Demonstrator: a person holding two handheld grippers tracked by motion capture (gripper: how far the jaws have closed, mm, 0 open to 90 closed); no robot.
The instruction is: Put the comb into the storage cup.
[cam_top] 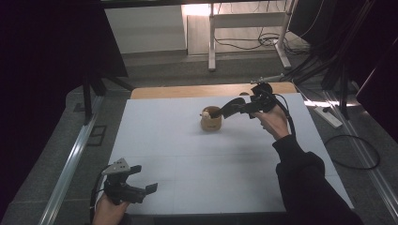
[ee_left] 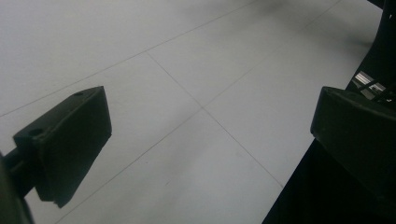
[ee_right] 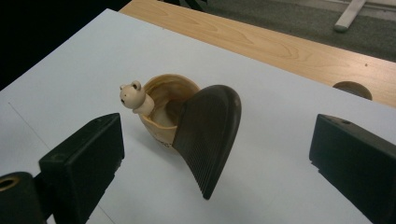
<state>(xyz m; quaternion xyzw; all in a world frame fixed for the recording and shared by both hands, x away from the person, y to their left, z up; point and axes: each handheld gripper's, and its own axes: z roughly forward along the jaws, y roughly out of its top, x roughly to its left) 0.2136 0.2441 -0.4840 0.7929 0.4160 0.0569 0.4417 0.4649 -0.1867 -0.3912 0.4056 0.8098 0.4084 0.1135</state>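
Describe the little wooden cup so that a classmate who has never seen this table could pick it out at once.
Look at the white table top, toward its far wooden edge. There stands the wooden cup. A dark comb leans in it, and a pale animal-head figure peeks over its rim.

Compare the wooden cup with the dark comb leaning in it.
The wooden cup is pale tan; the dark comb is nearly black. The cup stands upright on the table, while the comb leans tilted against its rim. The cup is round and hollow with a little animal head; the comb is flat and toothed. They touch each other.
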